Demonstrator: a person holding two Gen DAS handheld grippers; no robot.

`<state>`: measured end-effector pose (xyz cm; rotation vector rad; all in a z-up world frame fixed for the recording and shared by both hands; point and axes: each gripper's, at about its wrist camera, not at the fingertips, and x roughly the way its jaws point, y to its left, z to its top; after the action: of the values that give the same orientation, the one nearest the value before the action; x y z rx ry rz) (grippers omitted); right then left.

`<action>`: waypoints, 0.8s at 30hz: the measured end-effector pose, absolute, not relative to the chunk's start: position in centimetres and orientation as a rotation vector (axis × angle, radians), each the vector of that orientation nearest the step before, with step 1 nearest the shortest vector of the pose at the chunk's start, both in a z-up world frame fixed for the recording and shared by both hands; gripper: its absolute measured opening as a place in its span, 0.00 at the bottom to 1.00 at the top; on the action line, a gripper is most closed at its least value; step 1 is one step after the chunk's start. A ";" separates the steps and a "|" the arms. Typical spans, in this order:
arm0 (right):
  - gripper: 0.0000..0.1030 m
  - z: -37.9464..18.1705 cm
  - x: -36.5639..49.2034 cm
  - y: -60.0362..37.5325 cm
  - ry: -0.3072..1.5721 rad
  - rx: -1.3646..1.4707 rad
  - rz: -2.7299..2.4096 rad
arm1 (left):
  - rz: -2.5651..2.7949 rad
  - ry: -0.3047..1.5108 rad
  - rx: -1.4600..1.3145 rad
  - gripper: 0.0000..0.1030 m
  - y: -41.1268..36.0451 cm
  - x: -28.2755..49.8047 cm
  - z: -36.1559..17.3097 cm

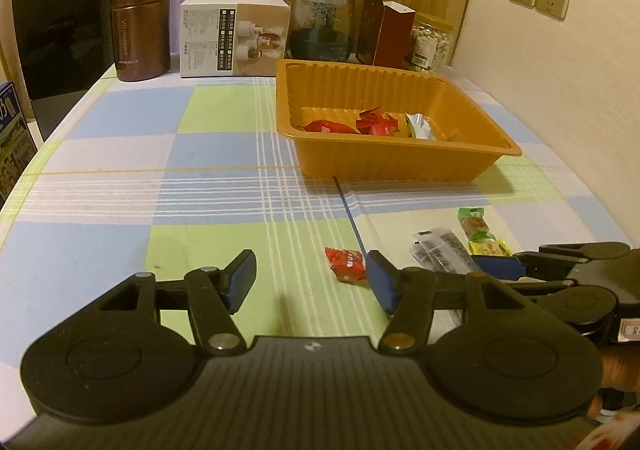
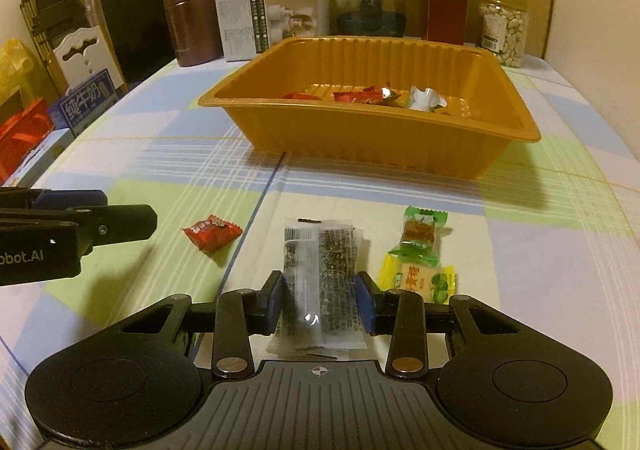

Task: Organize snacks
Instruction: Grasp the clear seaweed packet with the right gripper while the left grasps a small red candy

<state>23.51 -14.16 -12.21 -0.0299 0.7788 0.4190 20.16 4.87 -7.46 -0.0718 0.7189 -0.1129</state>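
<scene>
the seaweed packet (image 2: 320, 278), light, crinkly and slippery, lies near the tabletop's front edge; right gripper (image 2: 320, 300) pinches its long sides mid-length; left gripper (image 1: 310, 276) hangs unclenched, empty.

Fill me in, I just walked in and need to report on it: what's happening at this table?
A person with a gripper in each hand is sorting snacks into an orange tray. The right gripper has closed on a clear seaweed packet on the tablecloth. The left gripper is open near a red candy. A green and a yellow snack wait.
</scene>
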 end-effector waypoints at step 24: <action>0.37 -9.4 22.4 -18.4 0.676 0.091 0.322 | -0.176 0.752 0.044 0.41 1.5 23.2 -10.3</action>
<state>22.44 -18.38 -9.38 0.0912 0.6759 0.3225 23.16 1.52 -10.26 0.0438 0.7524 -0.1760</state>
